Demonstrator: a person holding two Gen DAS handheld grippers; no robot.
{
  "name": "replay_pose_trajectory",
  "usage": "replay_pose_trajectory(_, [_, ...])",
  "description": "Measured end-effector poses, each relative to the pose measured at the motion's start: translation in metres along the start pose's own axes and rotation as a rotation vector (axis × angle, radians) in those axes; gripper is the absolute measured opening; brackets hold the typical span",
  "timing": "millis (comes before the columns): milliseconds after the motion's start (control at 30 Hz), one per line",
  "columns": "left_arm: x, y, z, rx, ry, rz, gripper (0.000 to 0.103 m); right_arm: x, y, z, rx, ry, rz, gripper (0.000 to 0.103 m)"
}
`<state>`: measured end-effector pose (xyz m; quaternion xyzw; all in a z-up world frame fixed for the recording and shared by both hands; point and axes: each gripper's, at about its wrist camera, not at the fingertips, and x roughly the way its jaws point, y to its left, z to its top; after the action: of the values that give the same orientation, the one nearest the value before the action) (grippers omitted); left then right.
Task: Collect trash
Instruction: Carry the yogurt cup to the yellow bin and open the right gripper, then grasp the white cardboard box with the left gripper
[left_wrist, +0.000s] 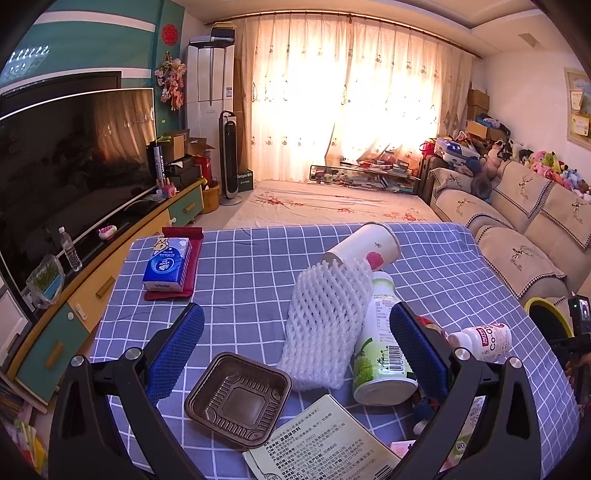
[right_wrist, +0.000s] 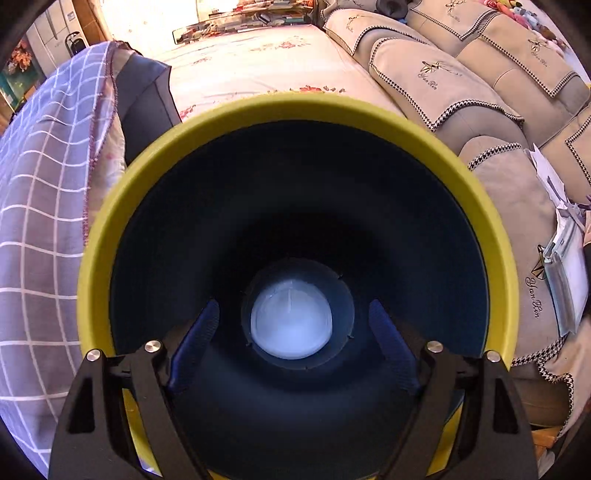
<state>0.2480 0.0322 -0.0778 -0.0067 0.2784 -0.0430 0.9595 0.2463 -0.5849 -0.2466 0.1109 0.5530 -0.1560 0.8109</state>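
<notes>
My left gripper hovers open over the checked table. Between and beyond its blue pads lie a white foam net sleeve, a green-labelled bottle on its side, a brown plastic tray and a printed paper leaflet. A paper cup lies tipped farther back, and a small white bottle rests at the right. My right gripper points down into a yellow-rimmed bin, open and holding nothing. A pale round object lies at the bin's dark bottom.
A blue tissue pack sits on a red wrapper at the table's far left. A TV and its cabinet stand left, a sofa right. The bin's rim shows beside the table's right edge. The tablecloth hangs left of the bin.
</notes>
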Motion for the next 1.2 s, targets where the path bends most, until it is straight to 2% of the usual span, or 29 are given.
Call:
replay_pose_trajectory(200, [-0.01,-0.006,0.003,-0.004,-0.012,-0.036,0.099,-0.023,0.009,-0.012,0.007,-0.046,0.031,0.079])
replay_pose_trajectory(333, [-0.021,-0.02,0.002,0.011,0.011,-0.071,0.099,-0.038,0.01,-0.018,0.001,-0.073,0.056,0.079])
replay_pose_trajectory(467, [-0.042,-0.032,-0.004,0.027,0.034,-0.035,0.099,-0.054,0.011,-0.022,-0.004,-0.114,0.069,0.081])
replay_pose_trajectory(633, [-0.055,-0.024,-0.033,-0.054,0.144,0.013,0.099,-0.067,0.016,-0.025,-0.012,-0.145,0.104,0.082])
replay_pose_trajectory(733, [-0.052,-0.013,-0.052,-0.148,0.223,0.027,0.099,-0.071,0.022,-0.028,-0.025,-0.152,0.126,0.082])
replay_pose_trajectory(900, [-0.048,-0.004,-0.065,-0.275,0.269,0.003,0.099,-0.075,0.029,-0.033,-0.05,-0.164,0.147,0.082])
replay_pose_trajectory(1033, [-0.042,-0.01,-0.066,-0.301,0.293,0.018,0.099,-0.075,0.03,-0.038,-0.052,-0.165,0.159,0.082])
replay_pose_trajectory(1200, [-0.021,-0.009,-0.066,-0.321,0.374,-0.018,0.099,-0.072,0.027,-0.036,-0.057,-0.154,0.164,0.082])
